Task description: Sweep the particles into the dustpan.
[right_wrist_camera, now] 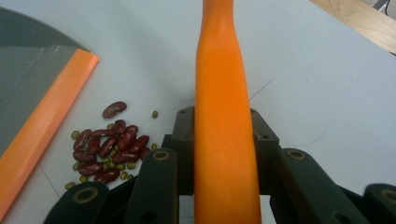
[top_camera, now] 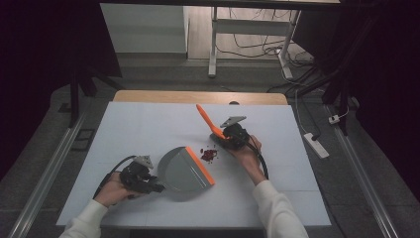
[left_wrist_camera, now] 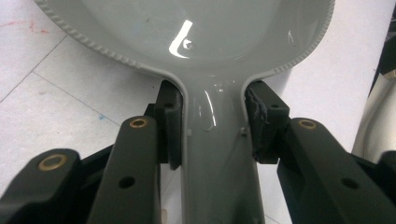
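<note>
Jaws clenched on both sides, and I can see it plainly. My left gripper (left_wrist_camera: 212, 135) has its pads pressed against either side of the grey dustpan (left_wrist_camera: 187, 32) handle, low centre of the left gripper view, with the glossy pan spreading across the top of the frame. In the high view that left gripper (top_camera: 148, 179) sits lower left, and the dustpan (top_camera: 181, 173) lies flat on the white desk (top_camera: 148, 129) just to its right, its orange lip (top_camera: 200, 165) facing up and to the right.

My right gripper (right_wrist_camera: 224, 140) is grasping an orange brush handle (right_wrist_camera: 222, 93), which runs straight up the middle of the right gripper view. In the high view the right gripper (top_camera: 232, 135) is right of centre, and the handle (top_camera: 205, 119) slants to the upper left.

Between the two, a small pile of beans (top_camera: 209, 154), dark red mixed with tiny green ones, lies on the desk just beside the orange lip. The right gripper view has the beans (right_wrist_camera: 107, 149) at lower left, near the lip (right_wrist_camera: 42, 126) but apart from it.
</note>
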`<state>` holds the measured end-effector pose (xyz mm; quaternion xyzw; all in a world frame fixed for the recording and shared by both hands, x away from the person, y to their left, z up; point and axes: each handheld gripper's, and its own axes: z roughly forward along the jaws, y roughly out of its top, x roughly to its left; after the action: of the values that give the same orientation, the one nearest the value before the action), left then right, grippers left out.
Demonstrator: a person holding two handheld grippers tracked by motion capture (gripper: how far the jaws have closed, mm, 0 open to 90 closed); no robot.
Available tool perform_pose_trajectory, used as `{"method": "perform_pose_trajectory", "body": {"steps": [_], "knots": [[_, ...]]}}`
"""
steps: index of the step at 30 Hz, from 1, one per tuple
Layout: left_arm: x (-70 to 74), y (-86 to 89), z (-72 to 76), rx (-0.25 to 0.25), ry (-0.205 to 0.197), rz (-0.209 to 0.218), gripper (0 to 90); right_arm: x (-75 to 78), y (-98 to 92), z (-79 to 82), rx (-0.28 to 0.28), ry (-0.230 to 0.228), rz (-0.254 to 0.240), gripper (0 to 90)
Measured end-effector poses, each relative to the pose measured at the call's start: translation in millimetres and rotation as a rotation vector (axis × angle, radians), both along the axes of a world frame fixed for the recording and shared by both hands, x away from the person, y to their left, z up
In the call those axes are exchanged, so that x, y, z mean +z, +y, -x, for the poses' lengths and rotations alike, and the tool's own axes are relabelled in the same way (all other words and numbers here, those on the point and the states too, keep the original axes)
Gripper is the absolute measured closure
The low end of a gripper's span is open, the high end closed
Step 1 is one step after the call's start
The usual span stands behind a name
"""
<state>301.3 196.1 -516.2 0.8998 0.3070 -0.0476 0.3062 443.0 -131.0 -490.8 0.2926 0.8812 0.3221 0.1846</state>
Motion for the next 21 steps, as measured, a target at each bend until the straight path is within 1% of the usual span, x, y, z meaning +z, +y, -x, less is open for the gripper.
{"method": "perform_pose_trajectory", "body": {"steps": [4,8,14,16,21], "knots": [[0.1,-1.7,-1.0,0.004,0.004,-0.004,61.6,-0.4,1.9,0.5,0.012,-0.004,0.009,69.8],[0.1,-2.9,-1.6,0.005,0.008,-0.005,61.7,-0.9,3.9,1.5,0.014,-0.002,0.005,69.8],[0.2,-3.9,-1.7,0.005,0.011,-0.01,61.7,-1.2,7.8,4.4,0.024,-0.01,0.021,69.8],[0.3,-3.9,-1.7,0.005,0.011,-0.01,61.7,-1.9,9.4,5.6,0.022,-0.009,0.009,69.8],[0.4,-3.9,-1.7,0.005,0.012,-0.011,61.7,-2.0,12.8,8.7,0.036,-0.01,0.015,69.8]]}}
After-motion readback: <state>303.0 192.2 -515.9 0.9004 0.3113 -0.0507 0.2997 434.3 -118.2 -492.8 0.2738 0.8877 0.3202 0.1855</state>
